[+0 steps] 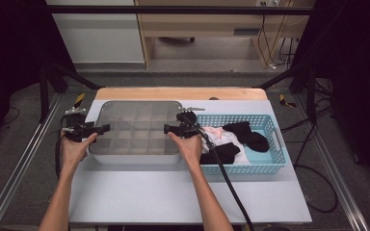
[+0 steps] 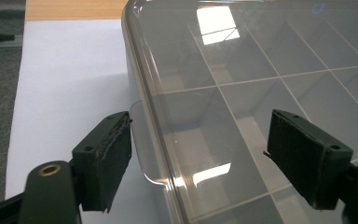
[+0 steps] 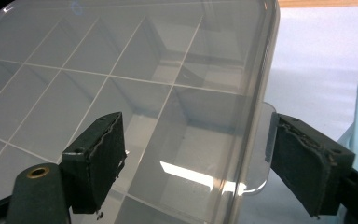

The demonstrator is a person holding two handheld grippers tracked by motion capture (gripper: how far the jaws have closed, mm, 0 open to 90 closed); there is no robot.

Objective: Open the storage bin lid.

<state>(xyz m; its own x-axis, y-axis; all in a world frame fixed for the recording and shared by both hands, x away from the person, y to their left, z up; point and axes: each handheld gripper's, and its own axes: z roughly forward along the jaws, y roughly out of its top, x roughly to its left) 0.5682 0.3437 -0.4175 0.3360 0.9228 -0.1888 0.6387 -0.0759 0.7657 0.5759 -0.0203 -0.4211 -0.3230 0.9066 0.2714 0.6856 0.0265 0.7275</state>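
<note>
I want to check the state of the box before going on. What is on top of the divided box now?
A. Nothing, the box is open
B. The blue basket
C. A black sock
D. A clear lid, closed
D: a clear lid covers the box, its glare and rim lying over the dividers, and both open grippers, left and right, straddle its side tabs.

Lab-type recording bay. Bench [image 1: 188,192] with pale blue top sits inside a dark metal frame [image 1: 173,9]; black curtains at 3 and 9 o'clock. Loose cables [image 1: 274,43] at 1 o'clock, grey carpet floor [image 1: 19,144], light wooden furniture [image 1: 197,24] at 12 o'clock.
</note>
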